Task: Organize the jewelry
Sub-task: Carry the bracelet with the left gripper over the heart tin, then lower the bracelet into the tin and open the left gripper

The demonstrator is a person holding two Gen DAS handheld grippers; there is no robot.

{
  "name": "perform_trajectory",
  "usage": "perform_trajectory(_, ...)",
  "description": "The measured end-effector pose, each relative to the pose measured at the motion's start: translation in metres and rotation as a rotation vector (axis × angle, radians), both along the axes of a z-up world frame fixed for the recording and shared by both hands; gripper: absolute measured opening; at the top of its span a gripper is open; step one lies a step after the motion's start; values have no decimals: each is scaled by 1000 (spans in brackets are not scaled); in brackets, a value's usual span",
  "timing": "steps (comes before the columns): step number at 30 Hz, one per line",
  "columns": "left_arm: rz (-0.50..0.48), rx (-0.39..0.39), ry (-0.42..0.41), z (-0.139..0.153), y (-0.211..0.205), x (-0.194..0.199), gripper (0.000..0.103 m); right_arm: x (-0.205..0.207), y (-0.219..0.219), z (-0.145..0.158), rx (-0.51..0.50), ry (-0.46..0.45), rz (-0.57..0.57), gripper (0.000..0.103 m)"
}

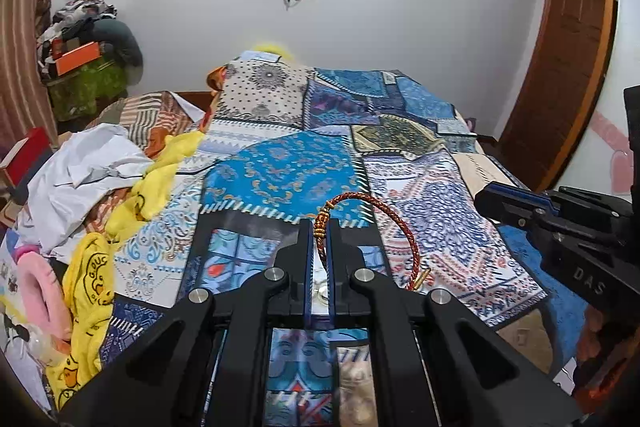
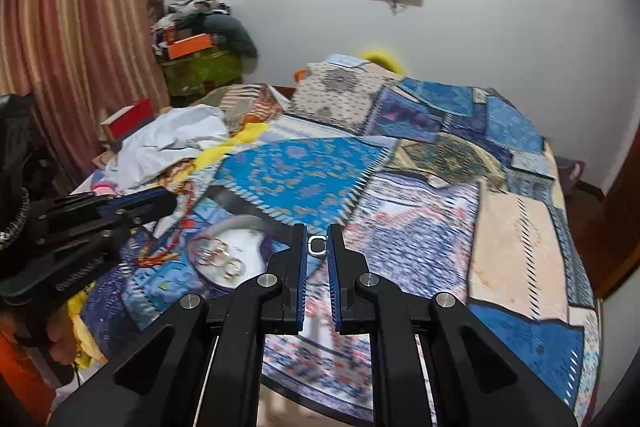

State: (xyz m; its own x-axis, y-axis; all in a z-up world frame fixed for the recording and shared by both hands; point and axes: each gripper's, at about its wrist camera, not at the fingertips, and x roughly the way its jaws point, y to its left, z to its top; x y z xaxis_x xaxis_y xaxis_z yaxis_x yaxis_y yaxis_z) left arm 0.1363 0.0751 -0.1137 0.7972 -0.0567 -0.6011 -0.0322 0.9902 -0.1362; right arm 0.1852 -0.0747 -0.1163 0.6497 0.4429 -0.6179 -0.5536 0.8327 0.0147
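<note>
Left gripper (image 1: pixel 319 227): jaws closed on a red-and-gold braided cord bracelet (image 1: pixel 400 227), pinched at its gold-beaded end; the loop arcs right, clear of the blue patchwork bedspread (image 1: pixel 280 171). On the bedspread below lies a white tray (image 2: pixel 240 239) holding bangles (image 2: pixel 216 255), blurred. Right gripper (image 2: pixel 317 245): jaws closed on a small silver-rimmed dark ring-like piece (image 2: pixel 317 245), held at the tips above the bedspread.

Black tongs (image 1: pixel 319 227), blue-edged pads, silver screws, perhaps "DAS" lettering on the other (image 1: pixel 486 197).
</note>
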Motion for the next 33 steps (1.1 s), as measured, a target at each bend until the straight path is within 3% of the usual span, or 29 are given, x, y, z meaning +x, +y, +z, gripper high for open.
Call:
perform_trajectory(12,51,14,74,-31,26,15,4,10,41,-14,40,52,96,8)
perform_trajectory(19,34,-11,123,-57,28,29,4,19,58,-28,26,96,121,9)
perform_trajectory(26,1,0,146,-69,25,42,4,30,68,-54,15,196,137,9)
perform_trajectory(33,-8,-10,159,-78,25,51,4,34,73,-65,9,235,140,9)
